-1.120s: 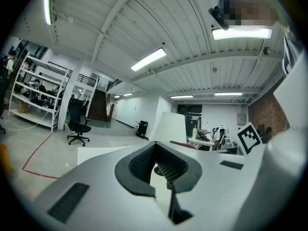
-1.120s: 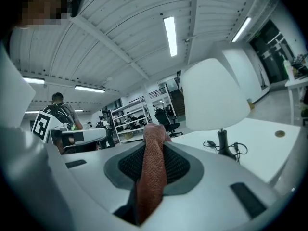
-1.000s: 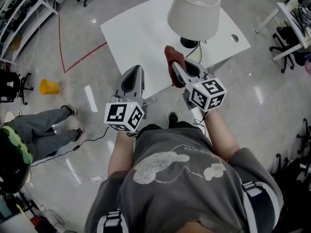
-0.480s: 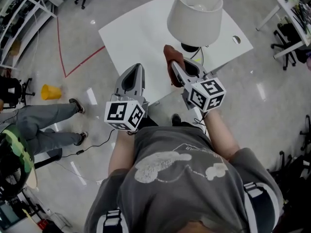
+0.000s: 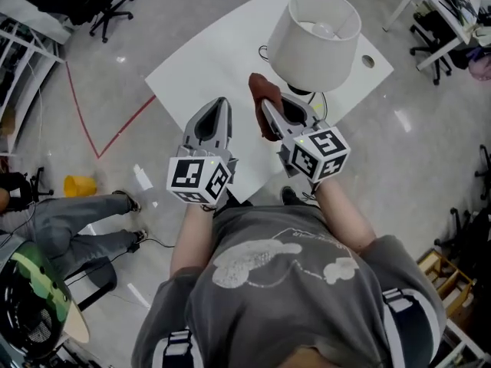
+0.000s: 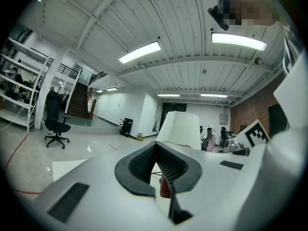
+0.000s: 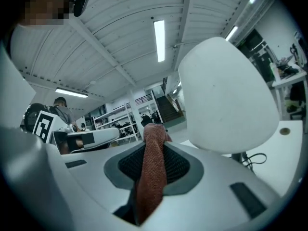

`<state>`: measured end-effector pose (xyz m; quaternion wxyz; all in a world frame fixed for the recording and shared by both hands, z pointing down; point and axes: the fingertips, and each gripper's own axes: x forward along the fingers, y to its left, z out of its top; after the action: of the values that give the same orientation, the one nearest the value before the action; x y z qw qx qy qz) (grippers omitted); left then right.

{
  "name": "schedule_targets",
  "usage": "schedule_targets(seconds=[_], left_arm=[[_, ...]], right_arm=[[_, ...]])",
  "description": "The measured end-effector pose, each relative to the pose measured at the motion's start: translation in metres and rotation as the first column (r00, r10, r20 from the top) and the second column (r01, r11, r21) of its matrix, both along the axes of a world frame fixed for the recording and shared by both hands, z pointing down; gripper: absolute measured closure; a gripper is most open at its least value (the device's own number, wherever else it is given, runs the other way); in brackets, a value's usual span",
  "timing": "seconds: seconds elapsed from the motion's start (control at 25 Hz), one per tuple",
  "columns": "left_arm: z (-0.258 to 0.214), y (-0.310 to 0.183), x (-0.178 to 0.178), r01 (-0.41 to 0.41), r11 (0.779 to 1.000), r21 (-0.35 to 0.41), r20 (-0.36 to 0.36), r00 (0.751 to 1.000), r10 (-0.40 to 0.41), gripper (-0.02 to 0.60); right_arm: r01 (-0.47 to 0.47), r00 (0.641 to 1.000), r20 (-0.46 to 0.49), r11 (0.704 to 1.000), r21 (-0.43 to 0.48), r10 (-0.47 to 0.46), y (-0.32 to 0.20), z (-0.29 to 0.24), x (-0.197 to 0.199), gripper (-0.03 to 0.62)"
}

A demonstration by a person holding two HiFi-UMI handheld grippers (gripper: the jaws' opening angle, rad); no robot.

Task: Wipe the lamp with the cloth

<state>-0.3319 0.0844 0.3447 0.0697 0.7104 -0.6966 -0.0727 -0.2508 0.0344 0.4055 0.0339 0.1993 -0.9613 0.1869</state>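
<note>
At the far left of the head view, the grey-trousered legs of a bystander (image 5: 73,221) lie across the glossy floor. A small yellow cone (image 5: 77,185) sits just beyond them, and a red tape line (image 5: 92,125) angles off towards the far side.

To the right of these stands the white tabletop (image 5: 222,60), one corner pointing at the person who holds the tools. The left tongs (image 5: 220,102) hang over the near edge of the tabletop. Their dark ribbed pads meet at the tip and nothing is held between them, as the left gripper view shows (image 6: 155,146).

Just to the right, the right tongs (image 5: 266,107) are clamped on a reddish-brown terry cloth (image 5: 263,90). In the right gripper view (image 7: 153,150) the cloth (image 7: 151,177) runs as a folded strip between the pads. Its top end pokes up past the tips and the rest hangs down towards the camera.

Right of the cloth, on the far right part of the tabletop, stands the white-shaded lamp (image 5: 314,33). It is upright, with its bulb showing through the open top and its dark round base (image 5: 299,92) below. The cloth is close to the left side of the shade (image 7: 226,95) but apart from it, with a strip of background showing between them.

A thin black cable (image 5: 263,51) loops on the tabletop left of the shade. A small round hole (image 5: 368,61) lies near the right corner of the tabletop.
</note>
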Motion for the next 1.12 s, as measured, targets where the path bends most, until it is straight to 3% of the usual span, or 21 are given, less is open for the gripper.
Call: schedule_targets(seconds=[0.24, 0.52, 0.84, 1.12], left_arm=[[-0.002, -0.027, -0.039, -0.106, 0.994, 0.003, 0.002, 0.994, 0.106, 0.574], [-0.015, -0.062, -0.075, -0.234, 0.972, 0.027, 0.003, 0.972, 0.234, 0.574], [-0.038, -0.094, -0.078, -0.349, 0.934, 0.078, 0.026, 0.937, 0.348, 0.574], [-0.054, -0.109, -0.078, -0.406, 0.909, 0.099, 0.038, 0.914, 0.404, 0.574]], right_arm=[[-0.159, 0.987, 0.014, 0.987, -0.021, 0.159, -0.020, -0.004, -0.032, 0.508], [-0.358, 0.932, 0.053, 0.934, -0.001, 0.358, -0.052, -0.033, -0.060, 0.508], [-0.540, 0.832, 0.171, 0.841, 0.030, 0.528, -0.085, -0.095, -0.058, 0.508], [-0.675, 0.721, 0.247, 0.736, 0.042, 0.647, -0.108, -0.139, -0.043, 0.508]])
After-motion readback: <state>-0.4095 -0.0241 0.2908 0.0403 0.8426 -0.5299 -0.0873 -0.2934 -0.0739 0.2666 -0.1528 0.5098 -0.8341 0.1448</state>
